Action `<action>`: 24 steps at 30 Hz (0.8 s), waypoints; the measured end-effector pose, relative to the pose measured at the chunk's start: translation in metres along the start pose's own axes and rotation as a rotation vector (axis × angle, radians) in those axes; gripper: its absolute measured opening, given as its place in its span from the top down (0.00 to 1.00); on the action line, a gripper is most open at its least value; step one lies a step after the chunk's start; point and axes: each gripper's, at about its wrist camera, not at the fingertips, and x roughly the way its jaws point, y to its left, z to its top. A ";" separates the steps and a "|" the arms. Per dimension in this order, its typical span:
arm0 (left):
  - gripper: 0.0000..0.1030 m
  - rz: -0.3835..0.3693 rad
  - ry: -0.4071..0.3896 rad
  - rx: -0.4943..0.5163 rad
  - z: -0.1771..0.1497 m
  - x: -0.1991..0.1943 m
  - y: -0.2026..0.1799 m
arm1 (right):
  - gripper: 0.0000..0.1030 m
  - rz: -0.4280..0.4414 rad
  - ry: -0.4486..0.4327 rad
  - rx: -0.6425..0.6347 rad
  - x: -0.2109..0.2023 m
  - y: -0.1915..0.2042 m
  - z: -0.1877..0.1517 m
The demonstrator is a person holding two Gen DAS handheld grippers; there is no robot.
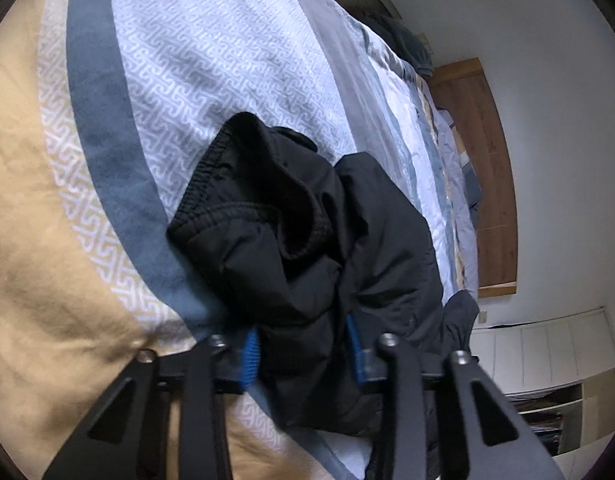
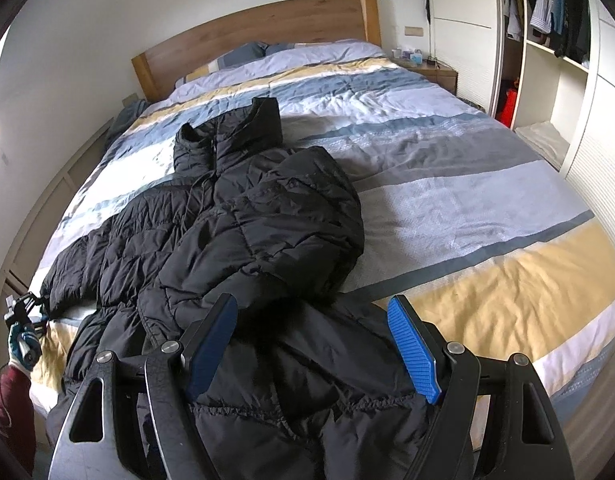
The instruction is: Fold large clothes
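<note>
A black puffer jacket [image 2: 247, 220] lies spread along the left half of the striped duvet [image 2: 487, 208], collar toward the headboard. In the left wrist view a bunched part of the jacket [image 1: 307, 220], with an elastic cuff on top, sits between the blue pads of my left gripper [image 1: 303, 354], which is shut on the fabric. The right wrist view also catches the left gripper [image 2: 25, 306], small at the jacket's left edge, held by a gloved hand [image 2: 23, 344]. My right gripper [image 2: 311, 344] hangs open just over the jacket's near end, pads wide apart and gripping nothing.
The duvet [image 1: 207, 60] has white, grey-blue and tan stripes. A wooden headboard [image 2: 267, 20] and pillows are at the far end, with a nightstand [image 2: 435, 68] beside them. An open wardrobe [image 2: 547, 40] with hanging clothes lines the right wall.
</note>
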 end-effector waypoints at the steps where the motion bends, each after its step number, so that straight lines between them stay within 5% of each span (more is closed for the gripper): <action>1: 0.77 -0.006 -0.001 0.003 -0.001 -0.001 0.000 | 0.25 0.001 0.000 -0.002 -0.001 0.001 0.000; 6: 0.88 0.017 -0.024 0.045 -0.005 -0.004 -0.018 | 0.25 0.007 -0.013 -0.002 -0.007 -0.003 0.000; 24: 0.90 0.007 -0.099 0.311 -0.041 -0.071 -0.127 | 0.25 0.060 -0.111 0.066 -0.051 -0.038 -0.009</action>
